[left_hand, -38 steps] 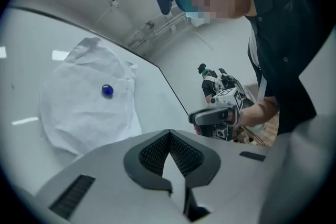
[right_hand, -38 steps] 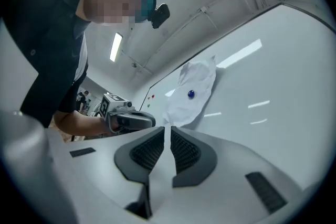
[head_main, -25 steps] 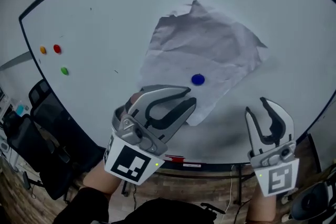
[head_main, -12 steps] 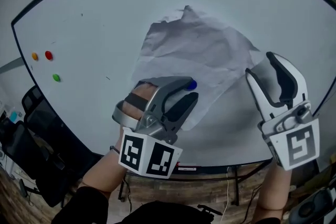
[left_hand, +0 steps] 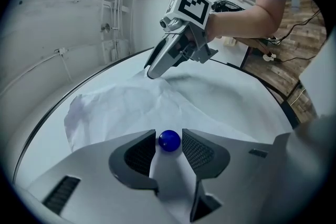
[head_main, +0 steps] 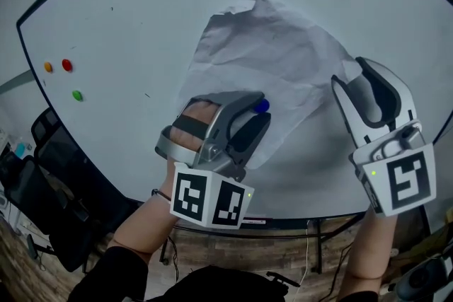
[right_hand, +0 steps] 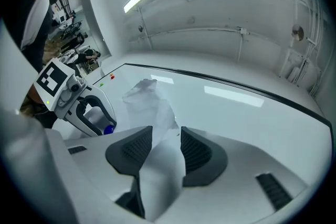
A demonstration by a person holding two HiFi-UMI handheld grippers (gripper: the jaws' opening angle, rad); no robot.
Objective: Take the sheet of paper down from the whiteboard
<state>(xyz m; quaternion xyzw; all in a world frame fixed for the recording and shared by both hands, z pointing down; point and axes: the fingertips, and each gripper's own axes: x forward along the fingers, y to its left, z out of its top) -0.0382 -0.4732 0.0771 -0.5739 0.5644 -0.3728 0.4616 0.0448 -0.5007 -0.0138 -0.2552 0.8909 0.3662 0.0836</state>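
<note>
Jaws of the left gripper [head_main: 256, 112] stand apart, having just been opening, with the blue magnet [left_hand: 169, 140] sitting between their tips and a sliver of gap on either side, so nothing is clamped. That magnet sits on the lower part of the crumpled sheet of paper [head_main: 269, 60] on the whiteboard [head_main: 141, 25]; the sheet spreads upward and to the right from it, one corner peaking at the top. At the sheet's right edge the right gripper [head_main: 352, 74] reaches in, its jaws released though just now closing a little, with the loose right corner of the sheet lying between the pads, not pinched.
</note>
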